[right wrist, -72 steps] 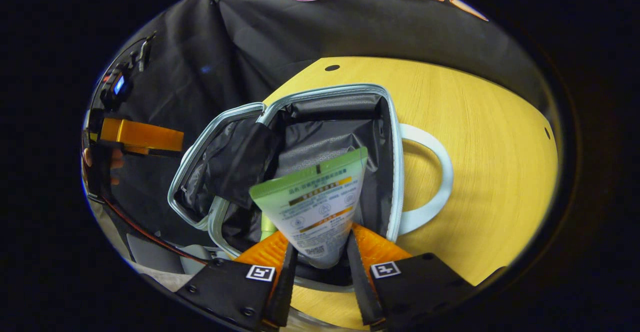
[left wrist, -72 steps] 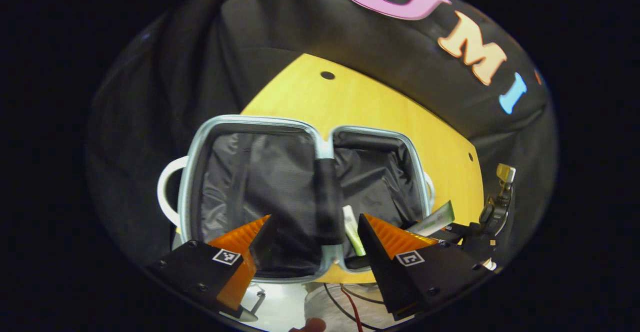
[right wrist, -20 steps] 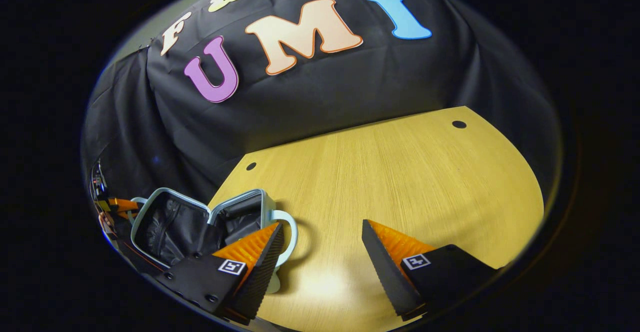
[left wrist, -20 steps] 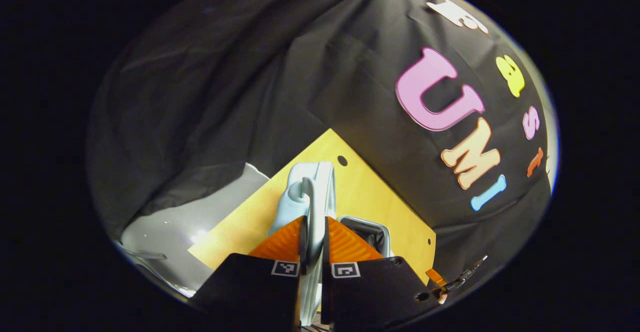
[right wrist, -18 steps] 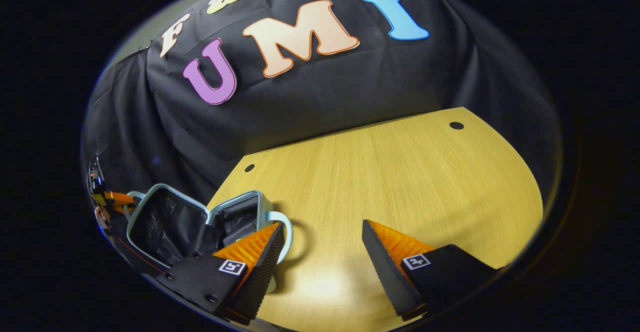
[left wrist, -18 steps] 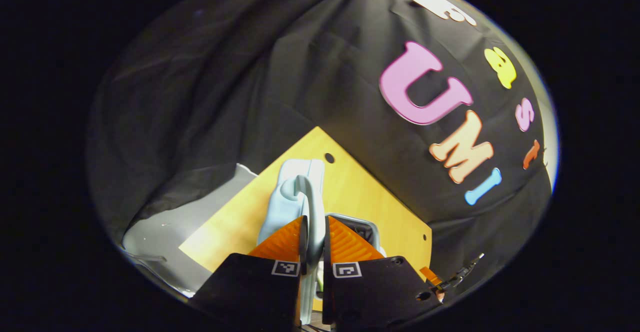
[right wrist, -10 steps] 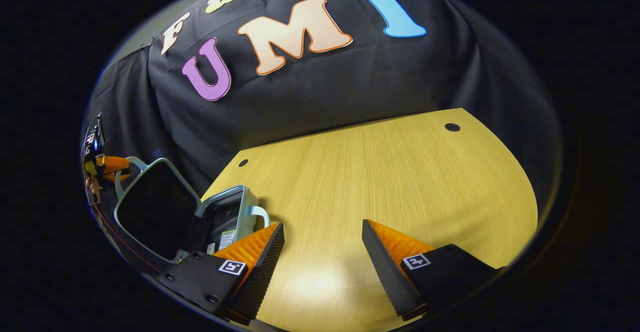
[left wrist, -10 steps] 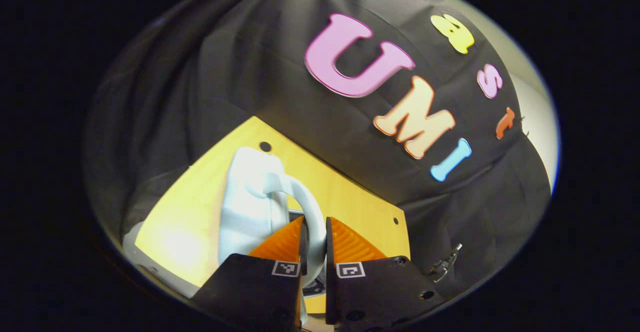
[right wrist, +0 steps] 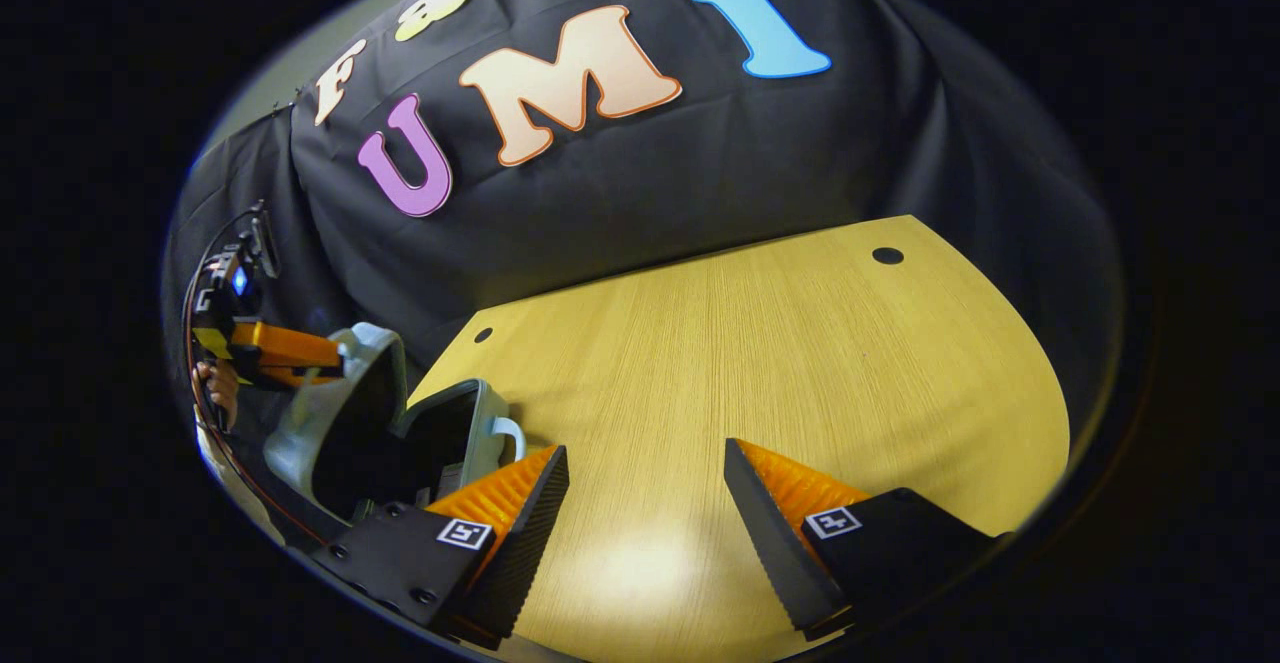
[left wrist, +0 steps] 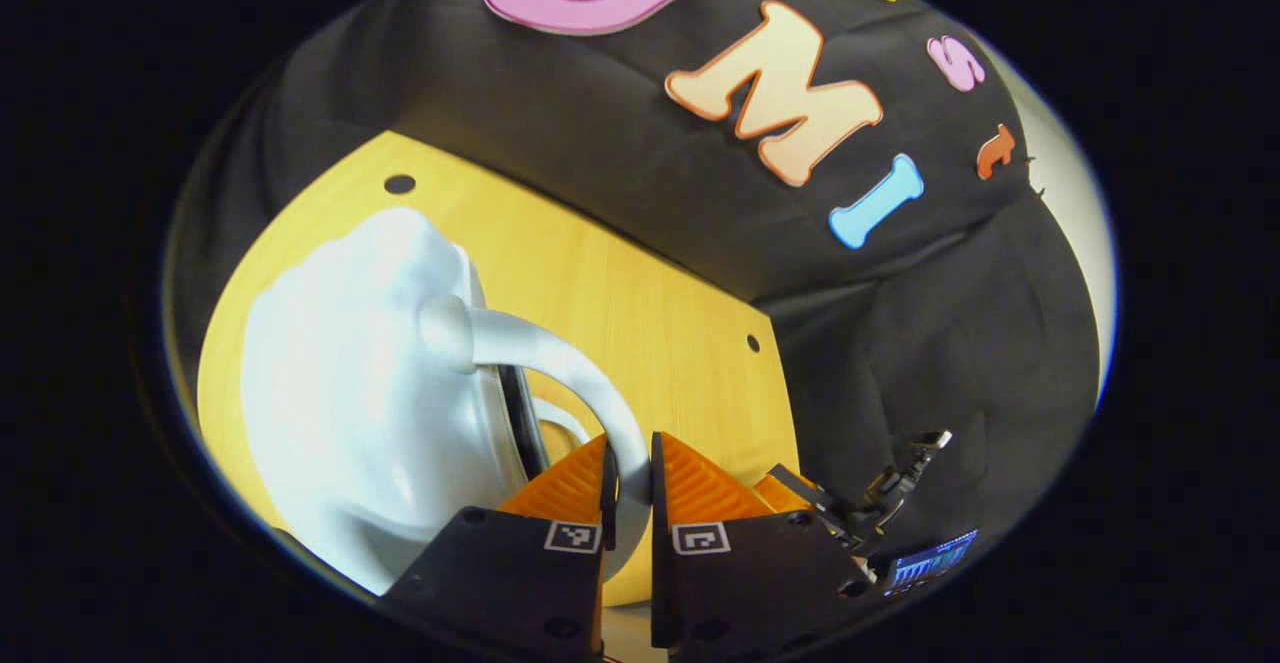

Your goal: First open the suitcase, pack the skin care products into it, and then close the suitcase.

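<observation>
Pale blue hard-shell suitcase (right wrist: 345,413) is seen half-closed on the yellow wooden table (right wrist: 780,363); contents possibly hidden in shadow. Left gripper (left wrist: 628,463) is clamped on its white loop handle (left wrist: 560,363); right gripper (right wrist: 645,473) is held wide apart, empty.

In the right gripper view, the right gripper (right wrist: 645,503) is held open above the near part of the wooden tabletop (right wrist: 780,343), its two fingers spread wide with nothing between them. A pale blue suitcase (right wrist: 420,433) is seen at the tabletop's left edge, half closed: the lower shell lies on the wood with its white handle (right wrist: 508,435) turned toward the middle, and the lid (right wrist: 330,413) is raised steeply over it. The left gripper (right wrist: 330,353) is seen at the lid's upper edge, held by a hand (right wrist: 215,383). Two dark holes are seen near the tabletop's far edge.
</observation>
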A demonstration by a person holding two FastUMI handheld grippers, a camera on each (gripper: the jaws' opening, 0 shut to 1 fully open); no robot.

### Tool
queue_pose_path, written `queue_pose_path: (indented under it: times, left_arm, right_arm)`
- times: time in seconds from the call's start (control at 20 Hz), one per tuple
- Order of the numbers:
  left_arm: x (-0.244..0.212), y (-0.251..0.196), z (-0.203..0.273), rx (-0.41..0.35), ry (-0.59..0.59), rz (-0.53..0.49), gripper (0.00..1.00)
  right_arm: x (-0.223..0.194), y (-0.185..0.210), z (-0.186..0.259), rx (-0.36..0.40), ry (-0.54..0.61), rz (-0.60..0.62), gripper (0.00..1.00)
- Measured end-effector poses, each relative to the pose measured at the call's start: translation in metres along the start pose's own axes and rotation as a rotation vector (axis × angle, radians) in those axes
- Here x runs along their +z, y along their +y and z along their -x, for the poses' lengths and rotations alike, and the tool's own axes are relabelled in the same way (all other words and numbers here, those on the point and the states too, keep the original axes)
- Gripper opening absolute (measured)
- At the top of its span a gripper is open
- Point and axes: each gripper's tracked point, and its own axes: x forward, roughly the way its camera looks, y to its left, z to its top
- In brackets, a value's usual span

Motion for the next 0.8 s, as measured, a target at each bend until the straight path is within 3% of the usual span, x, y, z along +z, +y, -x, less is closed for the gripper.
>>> queue_pose_path:
  times: [0.45,0.8]
  left_arm:
    - [-0.04,0.024,-0.074,0.144,0.111,-0.051,0.05]
    - [-0.056,-0.022,-0.079,0.159,0.089,-0.224,0.05]
  right_arm:
    - [0.005,-0.023,0.025,-0.037,-0.065,0.003,0.97]
    - [0.009,-0.032,0.045,-0.047,-0.118,-0.026,0.97]
